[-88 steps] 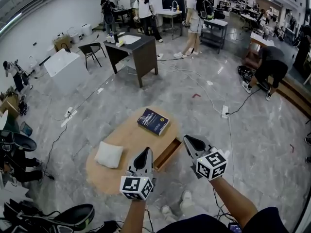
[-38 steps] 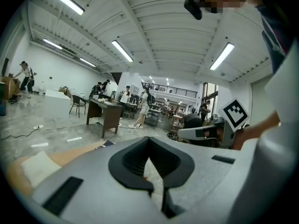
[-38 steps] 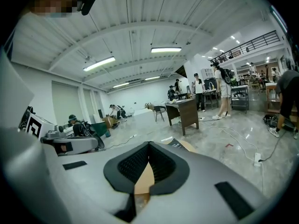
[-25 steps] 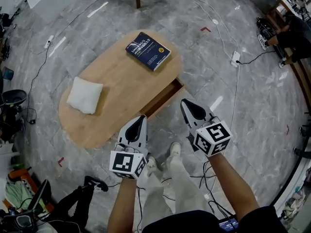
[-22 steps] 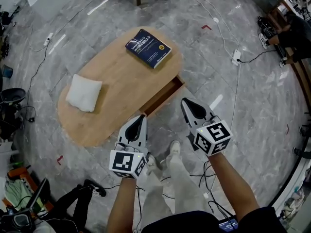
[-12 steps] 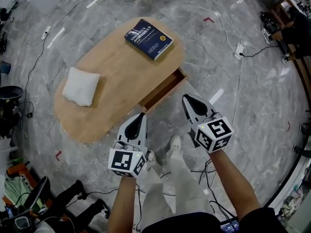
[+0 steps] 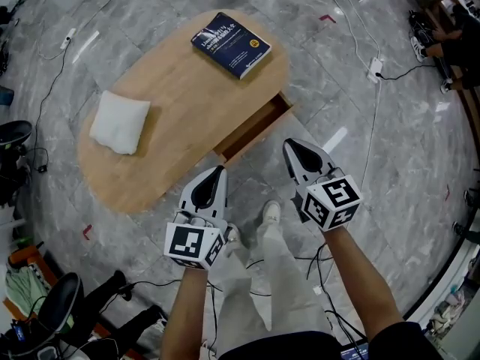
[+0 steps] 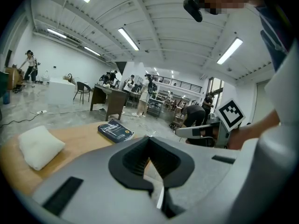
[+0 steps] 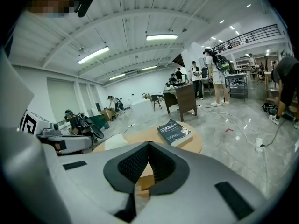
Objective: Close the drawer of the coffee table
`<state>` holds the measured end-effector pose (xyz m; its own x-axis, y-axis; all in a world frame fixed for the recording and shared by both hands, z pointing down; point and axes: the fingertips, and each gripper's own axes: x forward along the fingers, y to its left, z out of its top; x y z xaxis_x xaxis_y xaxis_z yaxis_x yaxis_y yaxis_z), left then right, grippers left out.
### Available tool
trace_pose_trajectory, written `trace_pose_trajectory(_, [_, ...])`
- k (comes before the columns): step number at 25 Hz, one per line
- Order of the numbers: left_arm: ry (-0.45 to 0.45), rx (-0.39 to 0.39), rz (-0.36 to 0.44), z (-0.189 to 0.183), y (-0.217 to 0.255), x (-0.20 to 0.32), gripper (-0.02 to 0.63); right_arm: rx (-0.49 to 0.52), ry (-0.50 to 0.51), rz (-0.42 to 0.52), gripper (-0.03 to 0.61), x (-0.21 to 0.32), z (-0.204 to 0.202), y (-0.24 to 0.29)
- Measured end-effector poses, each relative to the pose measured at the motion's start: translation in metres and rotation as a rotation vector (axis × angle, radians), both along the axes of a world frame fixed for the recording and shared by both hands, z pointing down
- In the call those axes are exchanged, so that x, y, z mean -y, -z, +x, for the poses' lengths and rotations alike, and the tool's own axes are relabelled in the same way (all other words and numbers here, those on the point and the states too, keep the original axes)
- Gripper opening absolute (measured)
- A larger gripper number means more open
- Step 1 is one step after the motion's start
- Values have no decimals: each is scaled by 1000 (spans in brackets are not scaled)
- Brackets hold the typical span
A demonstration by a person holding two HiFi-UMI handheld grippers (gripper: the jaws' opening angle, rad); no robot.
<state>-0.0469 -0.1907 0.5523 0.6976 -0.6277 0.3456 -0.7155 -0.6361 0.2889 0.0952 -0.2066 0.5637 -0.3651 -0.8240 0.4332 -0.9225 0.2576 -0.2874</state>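
Directly ahead of you, an oval wooden coffee table carries a dark blue book and a white pillow. Its drawer stands pulled out from the table's near edge, toward you. The drawer front runs on a diagonal. It starts just ahead of your left gripper and runs up and away to the right, passing your right gripper on its left. Both grippers have their jaws pressed together on nothing, and neither appears to touch the drawer. The closing push probably runs forward and leftward, square to that front. Your right gripper looks better placed at its middle.
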Motion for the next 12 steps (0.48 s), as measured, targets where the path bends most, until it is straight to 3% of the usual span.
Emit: trace_pose_trajectory(12, [9, 5, -34, -2, -43, -7, 2, -12, 16, -48, 11, -4, -3, -44])
